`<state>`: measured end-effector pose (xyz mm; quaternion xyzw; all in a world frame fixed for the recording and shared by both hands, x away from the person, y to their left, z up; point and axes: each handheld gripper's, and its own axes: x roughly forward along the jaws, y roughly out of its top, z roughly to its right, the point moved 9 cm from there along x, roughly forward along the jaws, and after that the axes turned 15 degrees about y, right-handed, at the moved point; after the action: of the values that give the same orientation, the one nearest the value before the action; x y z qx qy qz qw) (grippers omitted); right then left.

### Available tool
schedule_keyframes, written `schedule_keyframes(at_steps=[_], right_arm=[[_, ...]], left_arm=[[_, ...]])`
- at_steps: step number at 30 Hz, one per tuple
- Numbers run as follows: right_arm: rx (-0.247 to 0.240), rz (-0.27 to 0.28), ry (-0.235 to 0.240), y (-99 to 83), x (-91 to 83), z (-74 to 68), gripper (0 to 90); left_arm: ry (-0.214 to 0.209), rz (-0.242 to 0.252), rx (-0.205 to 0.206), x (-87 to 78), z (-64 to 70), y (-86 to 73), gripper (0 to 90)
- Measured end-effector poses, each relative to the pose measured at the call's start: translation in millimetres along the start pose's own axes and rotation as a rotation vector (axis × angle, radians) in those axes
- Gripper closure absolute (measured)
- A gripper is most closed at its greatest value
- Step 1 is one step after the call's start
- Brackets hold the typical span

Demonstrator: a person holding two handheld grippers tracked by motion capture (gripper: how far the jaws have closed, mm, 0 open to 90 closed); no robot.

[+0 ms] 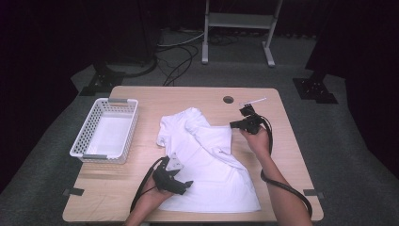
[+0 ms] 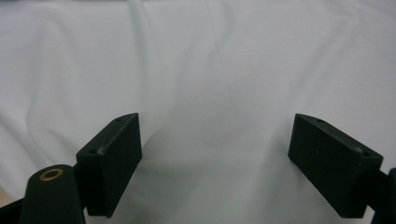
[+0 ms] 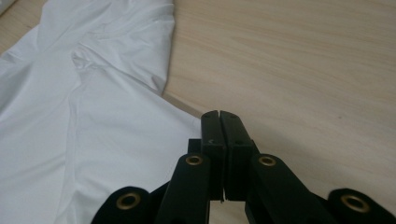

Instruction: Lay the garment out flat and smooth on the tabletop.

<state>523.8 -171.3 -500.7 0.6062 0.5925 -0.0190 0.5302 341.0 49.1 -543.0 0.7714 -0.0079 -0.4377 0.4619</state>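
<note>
Near edge: your left gripper (image 1: pixel 188 183) hovers over the white T-shirt (image 1: pixel 211 160), jaws spread wide, holding nothing. The shirt lies mid-table, near half flat. Right: your right gripper (image 1: pixel 234 124), jaws pressed together, empty, at the shirt's right edge. Far left: white basket (image 1: pixel 84 132).

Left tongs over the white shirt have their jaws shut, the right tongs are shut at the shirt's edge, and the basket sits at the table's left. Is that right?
Not quite. The left tongs are open: the left gripper view shows their jaws standing wide apart above the white shirt. The rest holds: the right tongs are shut by the shirt's edge, and the basket sits at the table's left.
</note>
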Motion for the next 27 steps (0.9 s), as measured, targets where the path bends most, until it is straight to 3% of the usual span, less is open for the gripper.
schedule_keyframes(at_steps=[12, 27], right_arm=[[0.056, 0.037, -0.03, -13.7, -26.7, 22.7, 89.3], [0.138, 0.078, -0.104, -39.5, -66.0, 61.6, 89.3]], left_arm=[[0.001, 0.001, -0.002, 0.0, 0.1, 0.0, 17.1], [0.004, 0.002, -0.006, 0.1, 0.3, 0.0, 17.1]])
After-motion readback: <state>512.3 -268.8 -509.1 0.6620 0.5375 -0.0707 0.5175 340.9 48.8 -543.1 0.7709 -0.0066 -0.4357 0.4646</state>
